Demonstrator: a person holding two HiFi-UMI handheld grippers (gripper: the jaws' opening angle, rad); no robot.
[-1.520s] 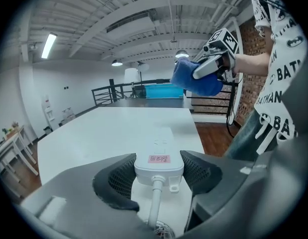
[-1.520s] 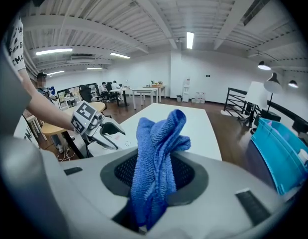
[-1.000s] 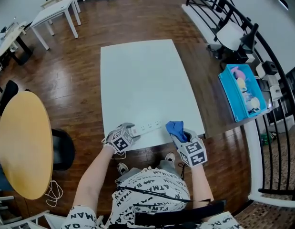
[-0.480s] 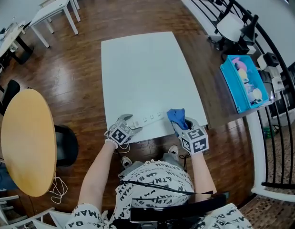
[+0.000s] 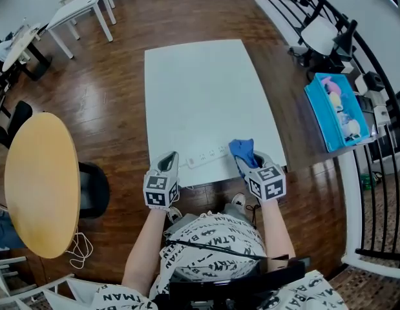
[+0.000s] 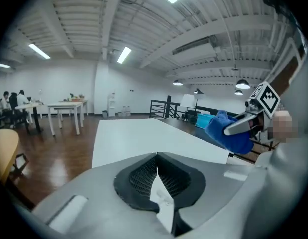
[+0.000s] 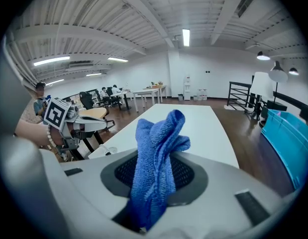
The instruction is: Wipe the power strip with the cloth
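Overhead first: in the head view we see the white power strip (image 5: 206, 155) lying flat along the near edge of the white tabletop (image 5: 200, 89), roughly midway between that edge's two corners. Our left tongs (image 5: 169, 161) sit at the near left corner, just short of the strip's left end and not touching it. Our right tongs (image 5: 247, 161) are at the strip's right end, toward the near right corner, with the blue cloth (image 5: 241, 150) bunched at their tips. From here we cannot tell whether the cloth touches the strip. A round wooden table (image 5: 41, 179) stands on the floor to the left, and a blue bin (image 5: 334, 112) stands to the right.

Next, the left gripper view: our left tongs (image 6: 156, 167) have just been closing and now stand together, the pads meeting in a thin seam with nothing between them. They are held above the tabletop (image 6: 129, 138), which stretches away ahead. At the right we see the right tongs (image 6: 242, 125) clamped on the cloth (image 6: 226, 133), which hangs as a blue lump around and below them.

Finally, the right gripper view: our right tongs (image 7: 154, 180) are clamped on the cloth (image 7: 158, 143), whose folds stand up out of the jaws. Beyond lies the tabletop (image 7: 203, 128). At the left, the left tongs (image 7: 96, 125) hover beside its edge, pressed together.
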